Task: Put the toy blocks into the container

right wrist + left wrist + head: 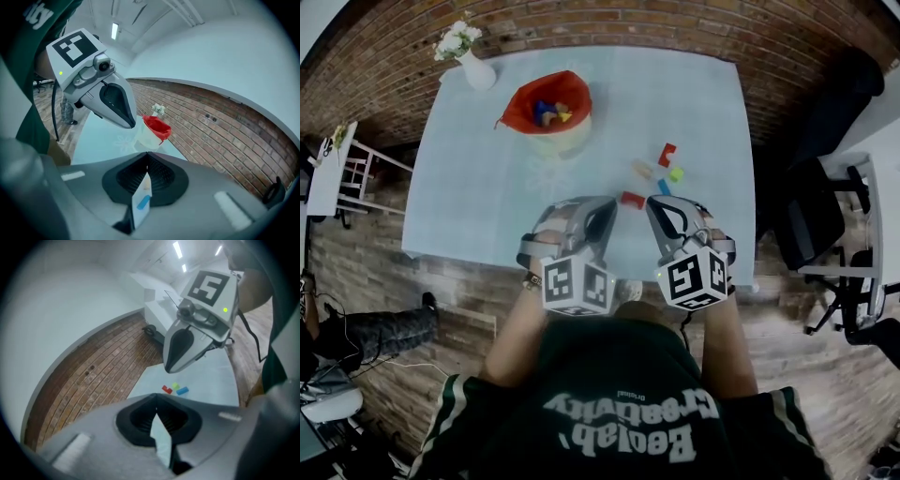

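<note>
Head view: nearest red block [632, 199] lies lengthwise left-right.

A pale blue bench [478, 187] stands on a brick floor [675, 23]. On its upper left corner stands a white vase [477, 72] with white flowers [456, 39]. A white rack [342, 169] is at the left edge and a black chair [811, 220] at the right.

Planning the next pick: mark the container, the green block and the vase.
container [561, 141], head view, on its pale outer wall
green block [676, 174], head view, on its top face
vase [478, 73], head view, on its white body
</note>
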`<state>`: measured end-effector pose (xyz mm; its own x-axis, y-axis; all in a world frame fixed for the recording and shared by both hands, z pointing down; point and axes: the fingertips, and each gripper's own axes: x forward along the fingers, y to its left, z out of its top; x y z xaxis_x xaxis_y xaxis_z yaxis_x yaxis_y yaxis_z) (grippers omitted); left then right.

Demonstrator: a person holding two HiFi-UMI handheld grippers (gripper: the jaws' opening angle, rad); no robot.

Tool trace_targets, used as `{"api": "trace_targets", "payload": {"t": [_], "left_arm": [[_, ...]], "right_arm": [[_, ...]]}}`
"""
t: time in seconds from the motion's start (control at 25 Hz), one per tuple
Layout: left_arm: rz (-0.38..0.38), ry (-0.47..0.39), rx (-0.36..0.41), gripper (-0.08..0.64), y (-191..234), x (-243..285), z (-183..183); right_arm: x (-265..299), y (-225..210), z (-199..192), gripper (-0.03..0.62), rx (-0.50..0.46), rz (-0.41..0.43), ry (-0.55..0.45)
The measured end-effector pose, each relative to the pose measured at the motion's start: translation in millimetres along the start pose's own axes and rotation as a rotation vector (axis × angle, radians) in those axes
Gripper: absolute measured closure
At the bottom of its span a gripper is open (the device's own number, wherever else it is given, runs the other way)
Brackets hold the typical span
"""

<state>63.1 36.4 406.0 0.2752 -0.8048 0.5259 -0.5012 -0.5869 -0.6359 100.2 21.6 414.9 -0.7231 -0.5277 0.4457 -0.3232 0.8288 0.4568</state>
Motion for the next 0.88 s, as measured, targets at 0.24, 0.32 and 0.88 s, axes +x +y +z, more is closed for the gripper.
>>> {"api": "trace_targets", "payload": {"t": [0.24,0.32,0.88], "left_arm": [[-0.009,0.029,-0.015,0.555,-4.8,9.6,-11.3],[-0.014,0.031,-0.014,0.555,-5.0,12.6,-14.8],[-0.09,0.006,-0.024,0.555,0.9,48.6,-31.3]], "right_arm": [[12.1,6.2,-10.8,0.584,0.02,0.044,-0.002],[15.2,7.1,-12.2,0.584,0.044,0.054,-0.008],[71.7,25.9,-61.9,0.438,0.144,0.221,0.151]]}}
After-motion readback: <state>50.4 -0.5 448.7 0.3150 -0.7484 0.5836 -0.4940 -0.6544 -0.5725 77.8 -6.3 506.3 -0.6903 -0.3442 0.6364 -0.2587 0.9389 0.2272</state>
